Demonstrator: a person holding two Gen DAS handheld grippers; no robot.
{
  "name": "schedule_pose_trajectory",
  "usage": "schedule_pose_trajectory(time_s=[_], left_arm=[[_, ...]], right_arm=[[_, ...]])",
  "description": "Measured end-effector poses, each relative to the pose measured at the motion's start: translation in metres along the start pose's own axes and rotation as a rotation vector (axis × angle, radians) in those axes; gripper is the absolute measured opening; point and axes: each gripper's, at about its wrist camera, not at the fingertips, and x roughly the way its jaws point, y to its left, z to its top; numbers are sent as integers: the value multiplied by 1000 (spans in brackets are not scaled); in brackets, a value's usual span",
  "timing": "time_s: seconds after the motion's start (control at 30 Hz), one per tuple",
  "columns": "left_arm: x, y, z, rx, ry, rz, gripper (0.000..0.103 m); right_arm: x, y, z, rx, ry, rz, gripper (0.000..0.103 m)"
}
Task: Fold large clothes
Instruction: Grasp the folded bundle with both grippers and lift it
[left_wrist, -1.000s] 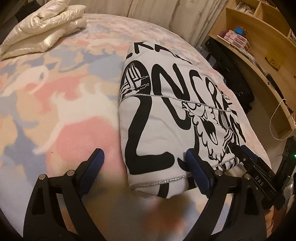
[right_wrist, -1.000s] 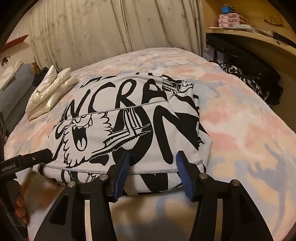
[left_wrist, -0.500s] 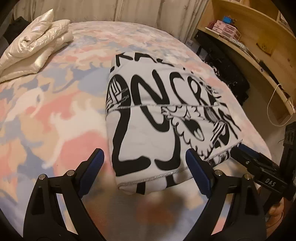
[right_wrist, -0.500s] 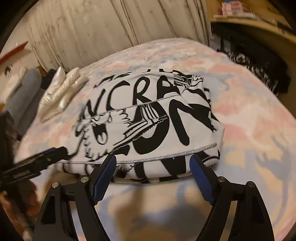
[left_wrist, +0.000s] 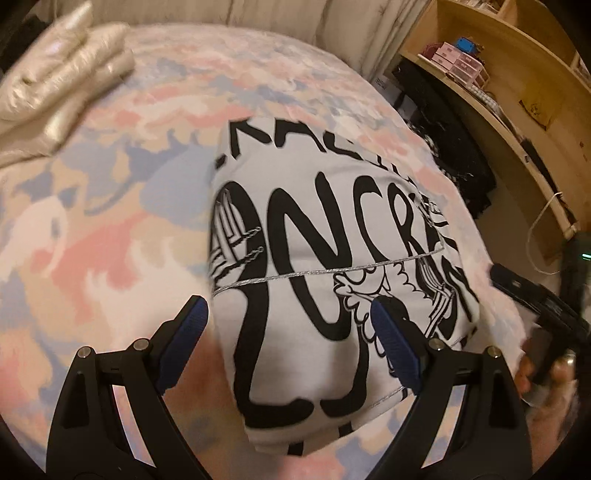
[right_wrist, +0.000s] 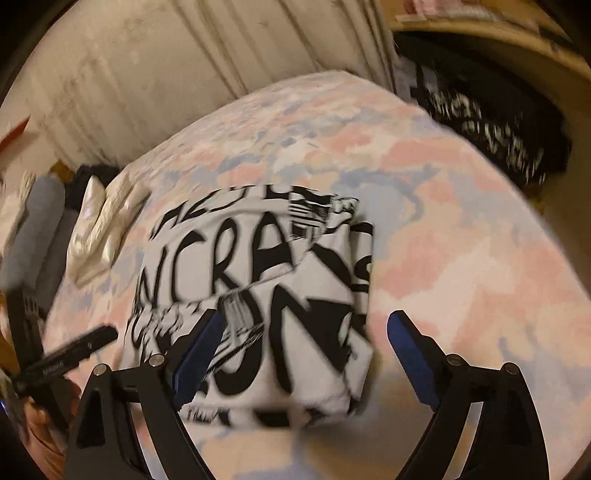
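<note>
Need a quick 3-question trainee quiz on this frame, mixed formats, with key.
1. True or false: the left gripper is clamped on the printed garment.
2. The folded cream jacket lies: A) on the garment B) apart from it on the bed C) on the shelf.
3. Fill in: the right gripper is ___ (open/shut).

Key: 1 false, its jaws are spread; 2 B; 3 open.

Bed (left_wrist: 110, 206), pastel pink-blue-cream patterned cover. Folded white garment with black lettering (left_wrist: 332, 258) lies flat on bed, near front edge. Folded cream quilted item (left_wrist: 62, 85) lies on far left corner, well apart from garment.
</note>
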Motion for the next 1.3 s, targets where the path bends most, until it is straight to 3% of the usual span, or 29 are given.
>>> schedule_pose_trajectory(time_s=[0.2,0.4,0.47,0.53,0.63,0.87,0.97,1.03,1.07,1.13,1.23,1.3], left_arm=[[31,15,15,-50,80,-57,88],[58,29,21,-92,119,-70,90],[74,36,21,-130,167,-123,90],[84,42,20,-157,178,-160,95],[95,41,22,-141,182,-184,101],[113,45,29,-164,195,-248,102],[116,46,31,-165,193,-249,102],[116,45,31,-164,185,-240,101],[114,46,32,-165,178,-232,99],[106,43,30,-172,149,-199,87],[88,41,29,-184,102,-169,69],[77,37,30,-167,79,-156,62]], right_arm=[[59,-56,24,188,178,150,92],[97,-75,35,218,282,266,92],[109,-74,36,204,301,296,93],[119,-71,40,182,315,317,101],[132,-67,42,143,319,334,101],[149,-71,43,122,315,379,101],[149,-74,38,120,287,385,86],[146,-78,37,124,270,411,66],[142,-76,31,124,263,420,63],[131,-75,27,108,233,419,51],[111,-62,23,83,190,397,41],[96,-53,23,54,157,364,38]])
